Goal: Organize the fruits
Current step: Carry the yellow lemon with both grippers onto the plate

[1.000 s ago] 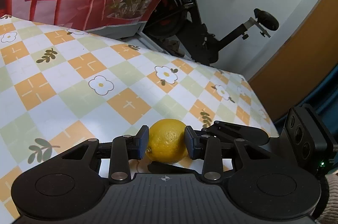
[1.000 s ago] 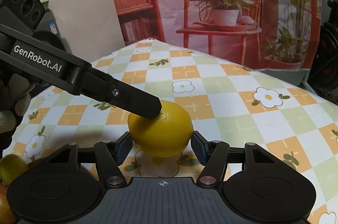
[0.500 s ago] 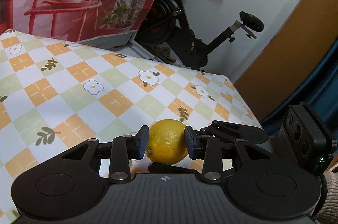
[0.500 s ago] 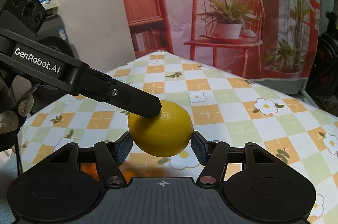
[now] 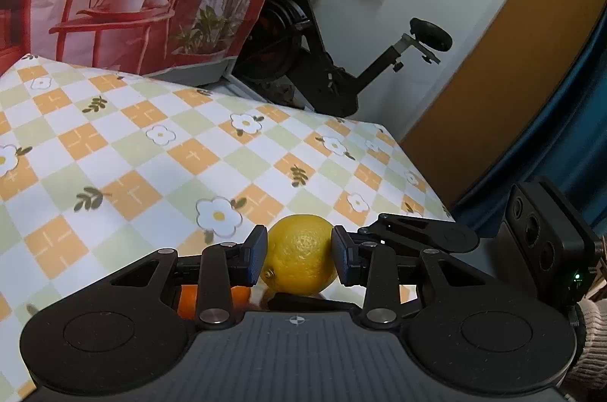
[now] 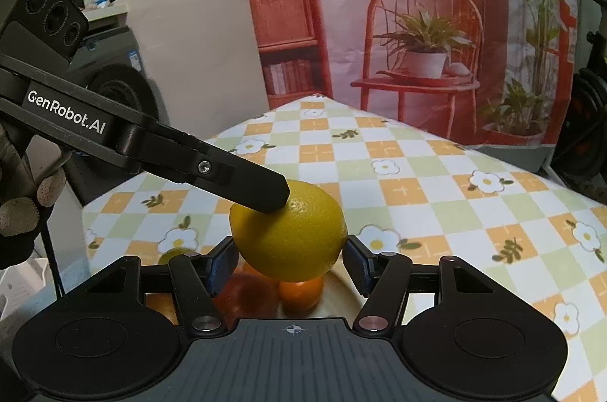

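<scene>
Both grippers gripped one lemon point(image 5: 299, 259) at once, and it was held clear above the table point(image 5: 114, 151).

Left gripper point(image 5: 299, 259): blue pads pressed on the lemon's two sides, jaws pinching it. The stem nub faced the lower left in the left wrist view. In the right wrist view one black finger point(image 6: 261, 189) of this gripper lay across the top left of the fruit, touching the peel.

Right gripper point(image 6: 289, 259): jaws spread wider, its blue pads closed on the lemon's long ends, so it too pinched the fruit. In the left wrist view this gripper came in from the right, with its linkage just beside the lemon.

Below the lemon, in the right wrist view, an orange point(image 6: 301, 294) sat on what looked like a pale plate point(image 6: 343, 292), partly hidden by the gripper body. A second orange-coloured fruit point(image 5: 187, 299) showed under the left jaw linkage in the left wrist view. A small greenish-yellow fruit point(image 6: 172, 256) lay on the table at lower left.

Table covered by a checked cloth with flower print. An exercise bike point(image 5: 322, 53) stood beyond the far edge. A gloved hand point(image 6: 22, 212) held the left gripper.
</scene>
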Demonstrator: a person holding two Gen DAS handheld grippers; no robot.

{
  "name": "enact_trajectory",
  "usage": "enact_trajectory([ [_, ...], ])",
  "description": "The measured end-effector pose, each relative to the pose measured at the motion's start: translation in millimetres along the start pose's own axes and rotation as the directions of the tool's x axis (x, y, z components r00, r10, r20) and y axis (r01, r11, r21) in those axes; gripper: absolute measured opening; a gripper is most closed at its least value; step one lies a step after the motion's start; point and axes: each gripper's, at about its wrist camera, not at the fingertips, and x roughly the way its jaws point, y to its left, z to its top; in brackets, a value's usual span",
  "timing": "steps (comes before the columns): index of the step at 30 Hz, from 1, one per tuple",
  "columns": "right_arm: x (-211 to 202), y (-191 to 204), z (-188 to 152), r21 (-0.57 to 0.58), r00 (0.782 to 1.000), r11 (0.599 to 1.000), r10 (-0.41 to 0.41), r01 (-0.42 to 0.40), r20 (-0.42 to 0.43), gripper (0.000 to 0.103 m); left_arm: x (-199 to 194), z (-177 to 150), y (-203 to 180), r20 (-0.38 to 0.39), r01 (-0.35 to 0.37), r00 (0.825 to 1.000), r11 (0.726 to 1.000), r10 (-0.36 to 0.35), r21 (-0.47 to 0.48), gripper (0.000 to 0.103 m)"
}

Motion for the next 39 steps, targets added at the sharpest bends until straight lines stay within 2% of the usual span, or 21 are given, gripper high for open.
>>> enact_trajectory([
  [18,-17,47,-34,0.004,0.997,1.000,0.016,-0.016,-0.070,0.057,-23,-43,-5,-0.066,0.010,0.998,1.000,-0.010,0.003,0.039],
  [31,-12,60,-34,-0.067,0.995,0.998,-0.019,0.013,-0.097,0.057,-26,-52,4,-0.068,0.023,0.997,0.999,-0.026,-0.041,0.040],
  [39,-9,65,-36,-0.102,0.993,0.995,-0.035,0.024,-0.113,0.058,-26,-53,6,-0.078,0.002,0.997,0.999,-0.006,-0.045,0.040],
])
